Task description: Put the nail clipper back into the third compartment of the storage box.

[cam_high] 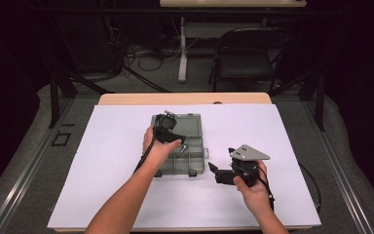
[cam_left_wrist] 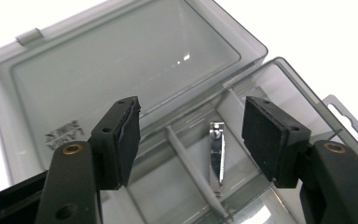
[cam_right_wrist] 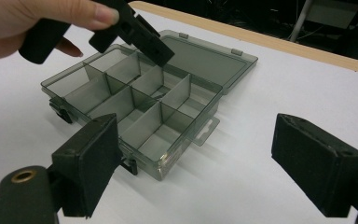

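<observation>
With the clipper [cam_left_wrist: 216, 156] already lying in a compartment of the open box [cam_high: 193, 127], your left gripper [cam_left_wrist: 191, 140] is released above it and your right gripper [cam_right_wrist: 205, 172] idles open; closing the lid likely remains.

Left tongs [cam_left_wrist: 191, 140] point downward, jaws apart; right tongs [cam_right_wrist: 209, 163] held low, jaws wide apart.

Black left claw [cam_high: 168, 127], brass screws; right claw [cam_high: 220, 171] bears grey plate.
</observation>
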Available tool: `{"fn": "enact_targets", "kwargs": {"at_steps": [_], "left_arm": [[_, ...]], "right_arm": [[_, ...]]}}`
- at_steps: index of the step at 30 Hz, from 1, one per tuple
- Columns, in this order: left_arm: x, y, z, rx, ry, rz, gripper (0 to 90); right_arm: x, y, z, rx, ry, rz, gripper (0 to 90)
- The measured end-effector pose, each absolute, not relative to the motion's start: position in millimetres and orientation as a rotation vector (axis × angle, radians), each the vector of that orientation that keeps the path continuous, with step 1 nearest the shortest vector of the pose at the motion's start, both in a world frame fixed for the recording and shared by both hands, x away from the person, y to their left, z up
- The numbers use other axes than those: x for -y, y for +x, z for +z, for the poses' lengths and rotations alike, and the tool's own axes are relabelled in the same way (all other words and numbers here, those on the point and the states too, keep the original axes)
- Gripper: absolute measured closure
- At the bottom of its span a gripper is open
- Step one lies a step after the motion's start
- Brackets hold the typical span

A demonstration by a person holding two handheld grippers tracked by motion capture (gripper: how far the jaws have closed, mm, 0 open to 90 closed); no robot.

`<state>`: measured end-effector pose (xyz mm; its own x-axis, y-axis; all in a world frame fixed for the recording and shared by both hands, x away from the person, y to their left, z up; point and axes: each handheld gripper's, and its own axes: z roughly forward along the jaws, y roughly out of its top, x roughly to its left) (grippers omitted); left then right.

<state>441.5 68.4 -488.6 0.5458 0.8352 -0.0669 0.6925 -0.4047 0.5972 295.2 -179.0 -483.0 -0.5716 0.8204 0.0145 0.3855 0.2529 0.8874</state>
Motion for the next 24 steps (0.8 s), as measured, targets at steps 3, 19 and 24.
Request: {"fn": "enact_targets", "kwargs": {"at_steps": [3, 19, 24], "left_arm": [[-76.3, 442.1, -484.5, -1.226, 2.175, 0.297, 36.6], [-110.9, 436.3, -461.0, -1.219, 2.086, 0.243, 32.9], [-120.4, 434.0, -463.8, -1.157, 2.122, 0.196, 28.7]], "right_arm": [[178.8, 295.2, -483.3, -2.08, 1.092, 1.266, 15.1], [179.0, 298.0, -485.3, -2.071, 1.101, 1.266, 15.1], [178.8, 300.6, -485.5, -2.075, 1.103, 1.252, 15.1]]}}
